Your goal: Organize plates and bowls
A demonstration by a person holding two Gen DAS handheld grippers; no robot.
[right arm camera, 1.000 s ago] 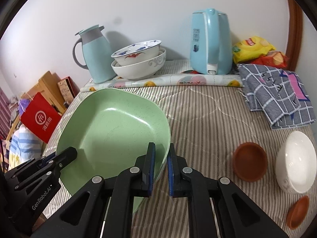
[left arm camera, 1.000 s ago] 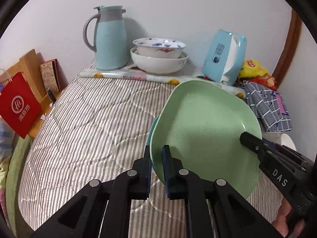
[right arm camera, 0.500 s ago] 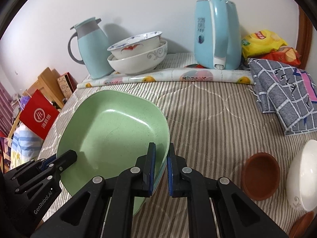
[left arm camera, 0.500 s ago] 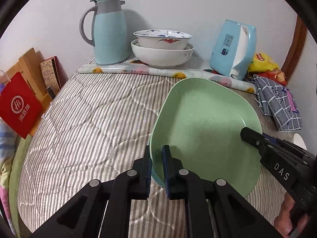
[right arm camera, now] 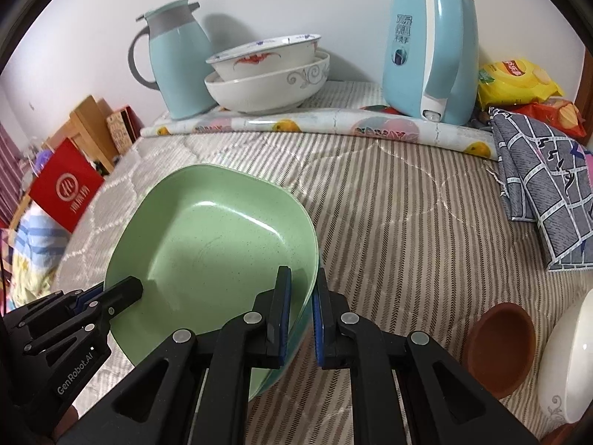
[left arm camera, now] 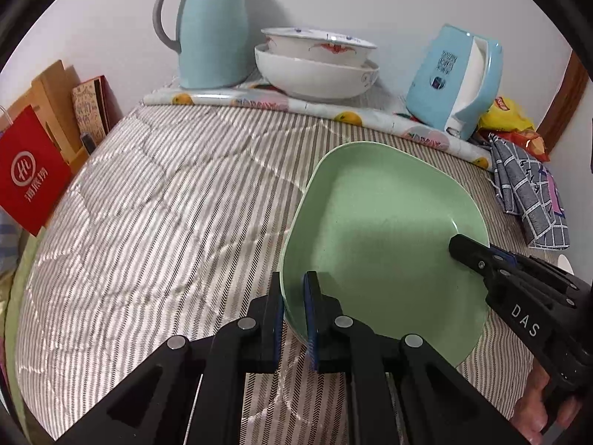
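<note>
The left gripper [left arm camera: 294, 315] is pinching the near-left rim of the green plate [left arm camera: 385, 237]; the right gripper [right arm camera: 301, 315] is pinching the opposite rim (a teal edge shows under the green one); the plate sits low over the striped bed cover [left arm camera: 166, 222]; at 12 o'clock from it, two stacked bowls [right arm camera: 267, 78] stand by the wall.

Green plate [left arm camera: 385, 230] lower, seemingly nearer the bedspread [left arm camera: 166, 204]
</note>
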